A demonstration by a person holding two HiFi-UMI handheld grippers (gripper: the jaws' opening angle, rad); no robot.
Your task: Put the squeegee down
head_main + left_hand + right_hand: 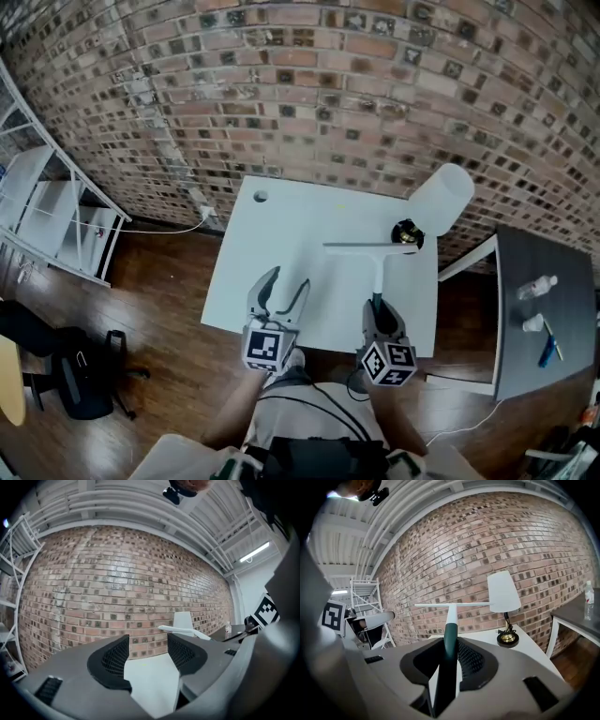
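A squeegee [377,258] with a white blade bar, white neck and dark green handle [450,641] hangs over the right part of the white table [281,253]. My right gripper [379,317] is shut on that handle, and the blade [452,605] points away toward the brick wall. Left of it, over the table's near edge, my left gripper [284,291] is open with nothing between its fingers. In the left gripper view the left gripper [147,656] frames bare tabletop, with the squeegee [180,630] off to the right.
A lamp with a white shade [441,199] and a brass base [406,234] stands at the table's far right corner, close to the blade's end. A dark side table [544,314] with a bottle sits to the right. White shelving [52,220] is at left, and a brick wall [309,103] runs behind.
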